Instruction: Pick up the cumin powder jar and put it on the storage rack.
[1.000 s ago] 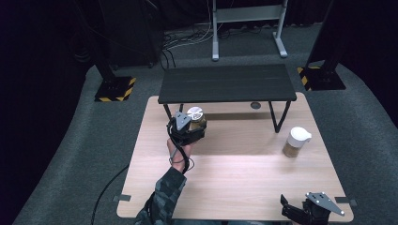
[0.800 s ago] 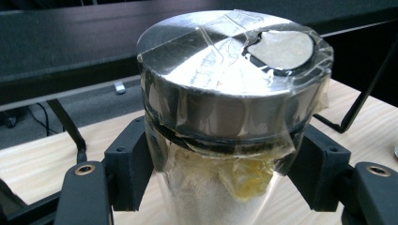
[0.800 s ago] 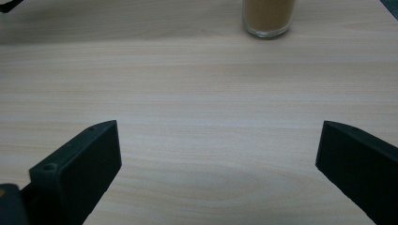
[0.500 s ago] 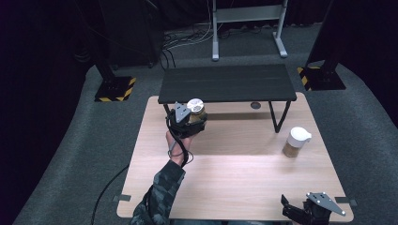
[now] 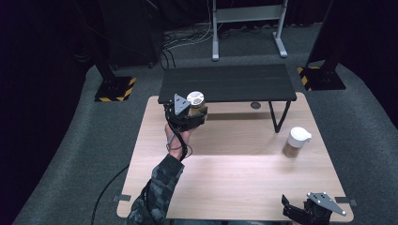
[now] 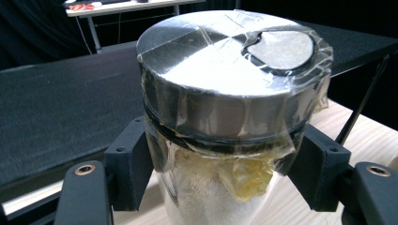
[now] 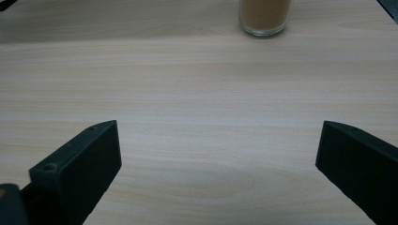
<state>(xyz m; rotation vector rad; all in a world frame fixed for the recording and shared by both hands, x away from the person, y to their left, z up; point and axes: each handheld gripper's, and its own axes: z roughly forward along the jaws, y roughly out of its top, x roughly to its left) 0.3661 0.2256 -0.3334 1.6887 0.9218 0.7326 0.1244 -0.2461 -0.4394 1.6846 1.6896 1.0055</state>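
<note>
While the left gripper (image 5: 187,115) has its jaws clamped on the jar (image 6: 225,117) just under the metal lid, the jar hangs over the table's (image 5: 234,183) far left, by the black bench (image 5: 227,83). Step looks like mid-carry; next needs a level set-down (taped lid, contents could shift). Left forearm reaches forward. Right gripper (image 7: 216,164) rests at the near edge, jaws wide, empty.
</note>
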